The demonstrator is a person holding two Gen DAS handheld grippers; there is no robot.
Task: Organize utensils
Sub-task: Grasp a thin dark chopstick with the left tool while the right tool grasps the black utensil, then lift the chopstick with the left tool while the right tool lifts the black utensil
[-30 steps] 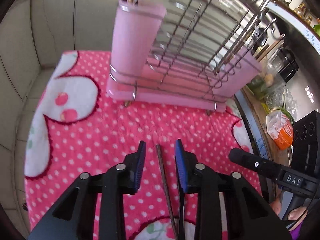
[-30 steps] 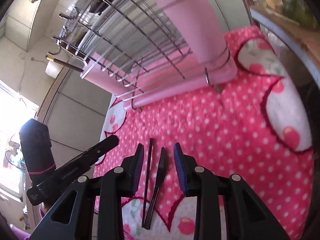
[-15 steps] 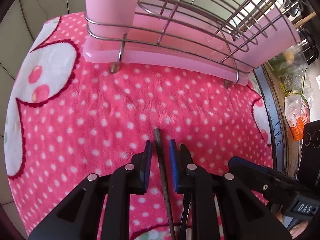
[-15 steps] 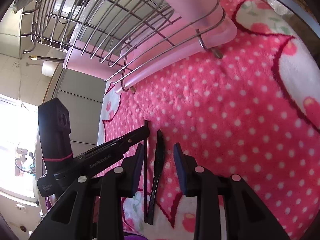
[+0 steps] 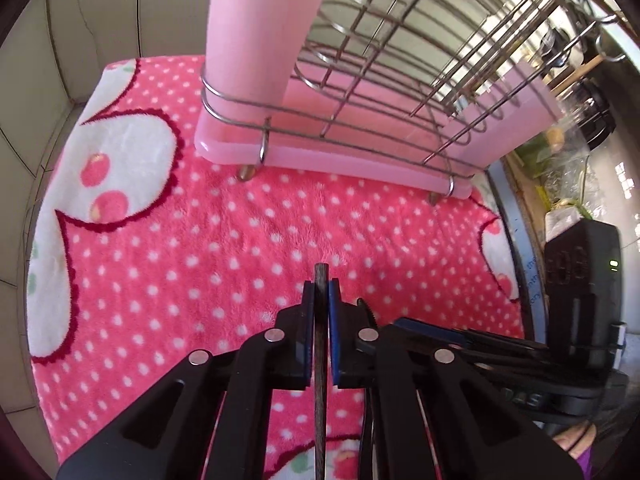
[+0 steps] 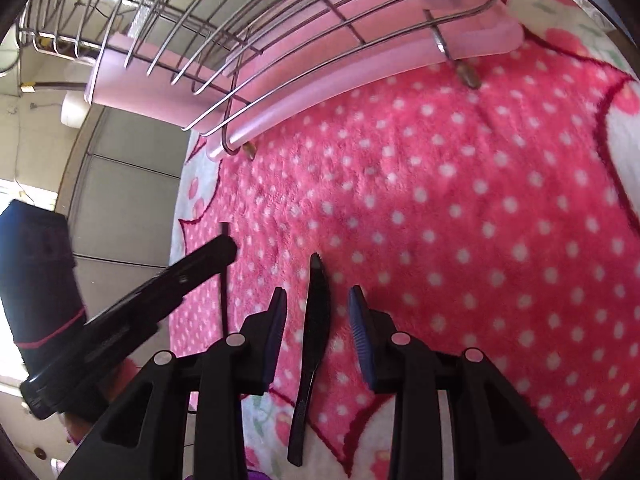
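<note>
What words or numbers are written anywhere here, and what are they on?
"DAS": faint raised letters on the right claw's handle, only just readable.
Tiny print on the blue strip along the counter edge: too small to read.
A small mark on the left claw's finger, in the right wrist view: too blurred to read.
Nothing else has writing.

Left gripper (image 5: 321, 300) has closed on chopstick (image 5: 320, 392)
</note>
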